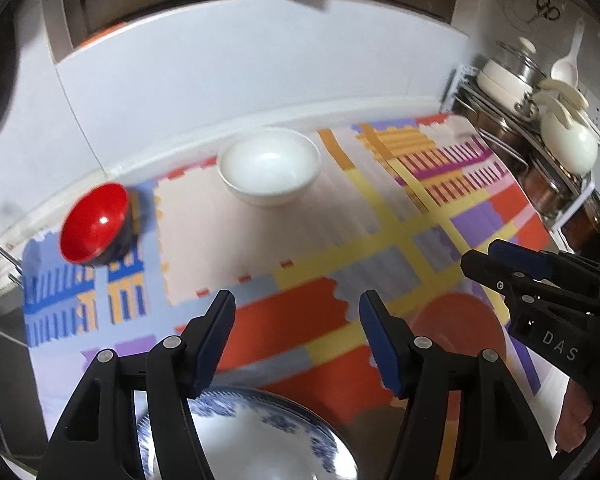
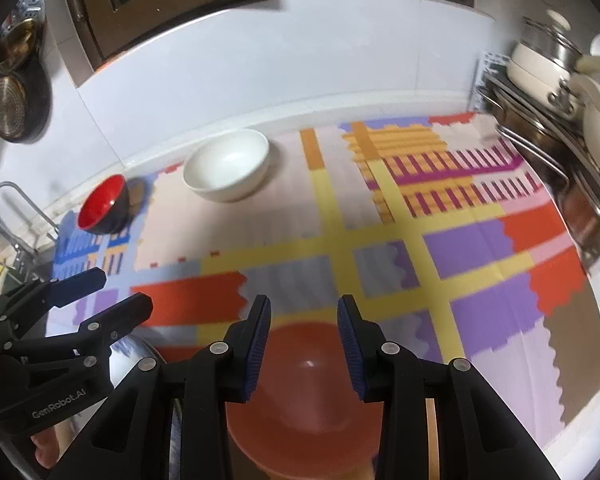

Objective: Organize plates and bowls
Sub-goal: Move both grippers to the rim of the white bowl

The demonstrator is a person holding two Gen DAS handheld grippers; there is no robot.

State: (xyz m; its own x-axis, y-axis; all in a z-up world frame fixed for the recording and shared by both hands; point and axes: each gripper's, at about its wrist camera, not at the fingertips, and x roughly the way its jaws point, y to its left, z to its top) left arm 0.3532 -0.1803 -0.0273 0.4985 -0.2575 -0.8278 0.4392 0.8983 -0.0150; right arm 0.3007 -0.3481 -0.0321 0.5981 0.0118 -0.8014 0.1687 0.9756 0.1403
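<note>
A white bowl (image 1: pixel 269 164) (image 2: pixel 227 164) stands at the back of the patterned mat (image 1: pixel 300 248) (image 2: pixel 340 240). A red bowl with a black outside (image 1: pixel 96 227) (image 2: pixel 103 204) sits at the back left. A blue-and-white plate (image 1: pixel 256 436) lies under my open left gripper (image 1: pixel 296 316), and shows partly in the right wrist view (image 2: pixel 134 356). An orange plate (image 1: pixel 456 328) (image 2: pixel 304 384) lies under my open right gripper (image 2: pixel 304 324), which also shows in the left wrist view (image 1: pixel 484 258). Both grippers are empty. My left gripper (image 2: pixel 122 294) is at the left of the right wrist view.
A metal rack (image 1: pixel 540 160) (image 2: pixel 560 160) with pots, pans and white ladles stands at the right edge of the counter. A faucet (image 2: pixel 16 208) and sink are at the far left. A strainer (image 2: pixel 8 108) hangs on the white wall.
</note>
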